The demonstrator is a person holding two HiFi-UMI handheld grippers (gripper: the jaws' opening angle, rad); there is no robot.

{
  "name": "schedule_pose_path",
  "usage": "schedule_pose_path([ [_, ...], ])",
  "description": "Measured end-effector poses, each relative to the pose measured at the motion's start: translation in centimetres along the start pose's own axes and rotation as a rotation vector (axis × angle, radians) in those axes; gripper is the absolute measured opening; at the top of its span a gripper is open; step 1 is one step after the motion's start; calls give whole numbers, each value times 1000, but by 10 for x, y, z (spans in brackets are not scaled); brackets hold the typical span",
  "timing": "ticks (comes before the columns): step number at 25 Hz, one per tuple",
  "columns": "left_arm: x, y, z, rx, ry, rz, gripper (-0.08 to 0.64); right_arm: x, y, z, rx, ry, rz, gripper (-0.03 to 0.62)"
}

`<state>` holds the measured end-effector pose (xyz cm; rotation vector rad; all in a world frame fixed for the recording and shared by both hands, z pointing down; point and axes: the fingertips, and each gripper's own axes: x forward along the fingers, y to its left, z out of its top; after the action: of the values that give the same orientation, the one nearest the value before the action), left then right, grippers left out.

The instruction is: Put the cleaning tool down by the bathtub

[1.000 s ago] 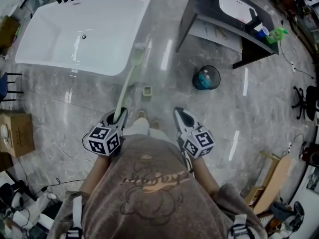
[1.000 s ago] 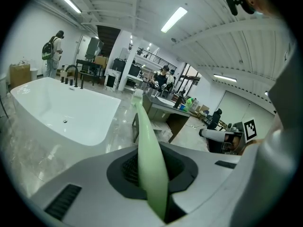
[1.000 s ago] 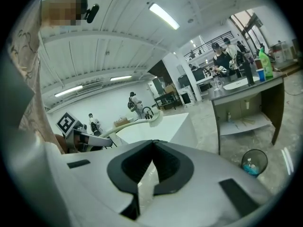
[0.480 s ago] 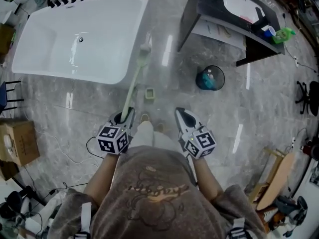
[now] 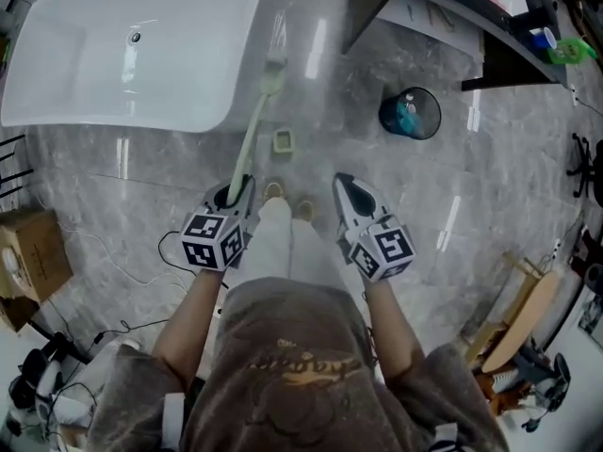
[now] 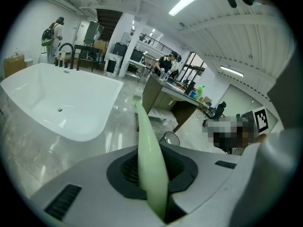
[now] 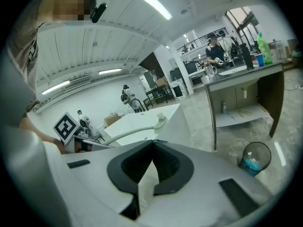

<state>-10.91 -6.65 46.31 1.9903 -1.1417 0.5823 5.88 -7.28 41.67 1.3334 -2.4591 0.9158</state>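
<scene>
The cleaning tool (image 5: 252,130) is a long pale green brush. My left gripper (image 5: 237,188) is shut on its handle. The brush head (image 5: 273,79) hangs over the floor just off the right end of the white bathtub (image 5: 141,55). In the left gripper view the handle (image 6: 149,150) runs out from between the jaws toward the bathtub (image 6: 61,103). My right gripper (image 5: 344,185) hovers over the floor to the right, its jaws shut with nothing in them (image 7: 152,148). It sees the tool (image 7: 137,130) from the side.
A black waste bin (image 5: 411,113) holding something blue stands on the marble floor at the right, below a dark vanity counter (image 5: 443,8). A small green square object (image 5: 283,141) lies near the tub. A cardboard box (image 5: 33,257) and cables lie at the left.
The view has shifted toward the tub, so tub and bin sit higher in the head view. The brush head now lies further along the tub's right end. Both grips are unchanged.
</scene>
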Motion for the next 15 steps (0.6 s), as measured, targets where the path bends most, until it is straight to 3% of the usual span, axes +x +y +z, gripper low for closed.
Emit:
schedule_pose_path([
  [15, 114, 48, -100, 16, 140, -3, 41, 74, -59, -109, 34, 51, -26, 0],
])
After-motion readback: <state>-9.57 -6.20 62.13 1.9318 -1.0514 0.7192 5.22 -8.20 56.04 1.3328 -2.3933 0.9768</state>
